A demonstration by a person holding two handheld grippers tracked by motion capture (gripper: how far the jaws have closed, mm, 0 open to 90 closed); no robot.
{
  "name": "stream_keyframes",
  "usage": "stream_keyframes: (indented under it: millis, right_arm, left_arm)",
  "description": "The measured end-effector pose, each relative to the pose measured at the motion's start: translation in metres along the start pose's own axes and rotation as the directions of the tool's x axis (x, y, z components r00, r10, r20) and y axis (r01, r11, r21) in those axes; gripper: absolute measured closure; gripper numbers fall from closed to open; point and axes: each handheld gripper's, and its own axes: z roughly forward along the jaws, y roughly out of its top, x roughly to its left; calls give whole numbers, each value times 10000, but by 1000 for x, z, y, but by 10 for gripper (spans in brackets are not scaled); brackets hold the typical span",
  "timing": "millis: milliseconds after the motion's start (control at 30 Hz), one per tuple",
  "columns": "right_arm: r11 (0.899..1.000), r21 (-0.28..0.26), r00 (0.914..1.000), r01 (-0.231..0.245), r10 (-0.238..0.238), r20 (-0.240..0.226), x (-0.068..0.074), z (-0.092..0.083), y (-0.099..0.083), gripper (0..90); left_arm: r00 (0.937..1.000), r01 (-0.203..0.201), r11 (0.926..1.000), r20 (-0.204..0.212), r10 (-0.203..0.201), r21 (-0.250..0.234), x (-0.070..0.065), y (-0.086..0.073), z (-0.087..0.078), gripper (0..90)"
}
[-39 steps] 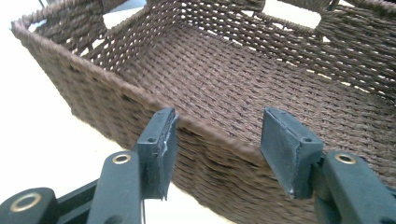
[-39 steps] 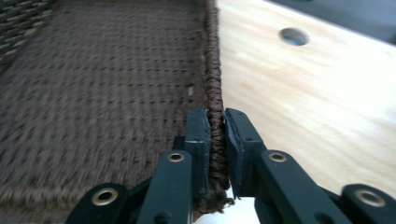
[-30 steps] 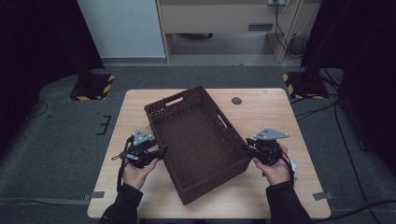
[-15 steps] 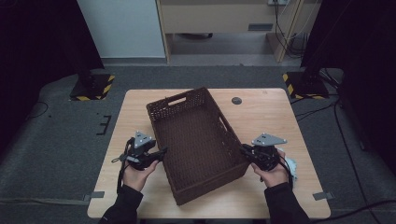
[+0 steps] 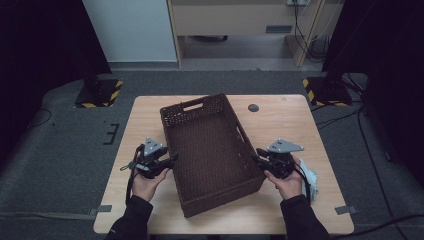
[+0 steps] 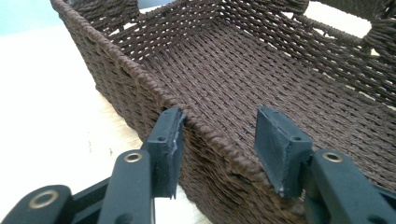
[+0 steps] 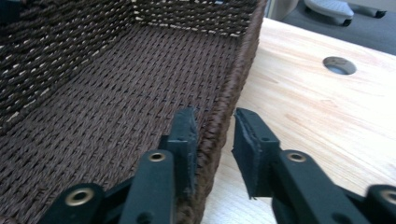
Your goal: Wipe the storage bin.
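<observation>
A dark brown woven basket (image 5: 225,196) sits askew on the wooden table (image 5: 292,127), empty inside. My left gripper (image 5: 172,160) straddles the rim of its left long wall (image 6: 116,70). These jaws (image 6: 220,116) have just been closing, with the rim between them. The outer pad (image 6: 170,140) touches the weave and the inner pad stands apart. My right gripper (image 5: 259,152) straddles the rim of the right long wall (image 7: 243,60). Its jaws (image 7: 215,114) have just been opening. The inner pad (image 7: 184,135) lies against the wall and a narrow gap shows at the outer one.
A round hole (image 5: 253,107) sits in the tabletop beyond the basket's far right corner, also seen as a hole (image 7: 339,65) ahead of the right gripper. A pale crumpled thing (image 5: 310,177) lies by the right wrist. Striped stand feet (image 5: 327,87) rest on the floor.
The right gripper has edged slightly toward the basket's right wall. The basket and the left hand stay where they were.
</observation>
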Motion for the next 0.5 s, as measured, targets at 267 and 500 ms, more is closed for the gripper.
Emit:
stream_keyframes:
  millis: [267, 500]
  right_arm:
    - [9995, 277, 9986, 166, -152, -502, 9, -11, -3, 733]
    - [9997, -197, 9995, 166, -171, -259, 6, -7, 2, 635]
  left_arm:
    - [9998, -177, 9997, -101, 178, 145, -5, -6, -4, 478]
    - [9989, -405, 9990, -233, 409, 184, -1, 0, 5, 515]
